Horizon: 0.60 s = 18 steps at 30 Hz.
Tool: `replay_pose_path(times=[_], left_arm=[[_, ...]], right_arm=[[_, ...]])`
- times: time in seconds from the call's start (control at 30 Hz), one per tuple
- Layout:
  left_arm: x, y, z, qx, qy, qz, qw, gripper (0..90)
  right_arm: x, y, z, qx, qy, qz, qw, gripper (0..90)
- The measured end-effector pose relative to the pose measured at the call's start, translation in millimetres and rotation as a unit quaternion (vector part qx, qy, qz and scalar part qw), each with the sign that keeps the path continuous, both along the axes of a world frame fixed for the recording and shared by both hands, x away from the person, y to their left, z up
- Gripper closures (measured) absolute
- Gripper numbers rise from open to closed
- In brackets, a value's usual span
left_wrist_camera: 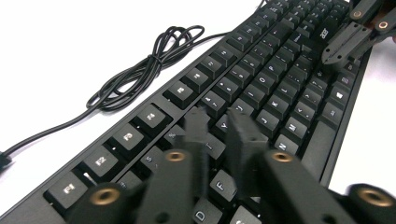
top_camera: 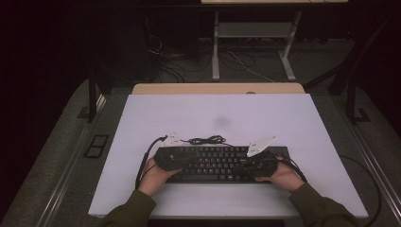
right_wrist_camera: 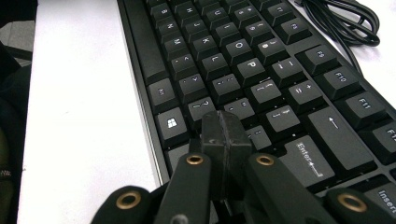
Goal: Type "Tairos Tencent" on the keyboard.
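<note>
A black keyboard lies across the near part of the white tabletop. Its black cable is coiled just behind it. My left gripper hovers low over the keyboard's left half, above the letter keys; its jaws stand a little apart with nothing between them. My right gripper is over the right end, near the Shift and Enter keys, jaws pressed together and empty. The left gripper view also catches the right gripper at the far end.
A faint dark smudge marks the tabletop behind the keyboard. A wooden edge borders the table's far side. Beyond it stand a metal desk frame and loose floor cables.
</note>
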<state>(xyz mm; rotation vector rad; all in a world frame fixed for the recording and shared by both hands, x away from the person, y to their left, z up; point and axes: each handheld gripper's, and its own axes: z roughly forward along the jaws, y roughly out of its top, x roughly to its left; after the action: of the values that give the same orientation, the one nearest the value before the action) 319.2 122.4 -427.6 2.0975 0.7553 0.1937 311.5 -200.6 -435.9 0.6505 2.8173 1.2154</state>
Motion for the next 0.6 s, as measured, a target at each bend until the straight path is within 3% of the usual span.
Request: replay_pose_path(times=[0.13, 0.23, 0.3, 0.6], left_arm=[[-1.8, 0.5, 0.8, -0.004, -0.007, 0.01, 0.9999, 47.6], [-2.4, 0.2, -0.3, -0.001, -0.007, 0.008, 0.9999, 38.3], [-2.5, 0.5, -0.4, 0.005, -0.009, 0.004, 0.9999, 35.4], [-3.3, 1.6, -0.6, -0.008, -0.01, 0.007, 0.9999, 32.2]], right_arm=[[0.0, 0.0, 0.0, 0.0, 0.0, 0.0, 1.0, 89.5], [0.0, 0.0, 0.0, 0.0, 0.0, 0.0, 1.0, 89.5], [-0.1, 0.0, 0.0, 0.0, 0.0, 0.0, 1.0, 89.5], [0.1, -0.6, 2.9, -0.001, -0.005, -0.002, 1.0, 89.4]])
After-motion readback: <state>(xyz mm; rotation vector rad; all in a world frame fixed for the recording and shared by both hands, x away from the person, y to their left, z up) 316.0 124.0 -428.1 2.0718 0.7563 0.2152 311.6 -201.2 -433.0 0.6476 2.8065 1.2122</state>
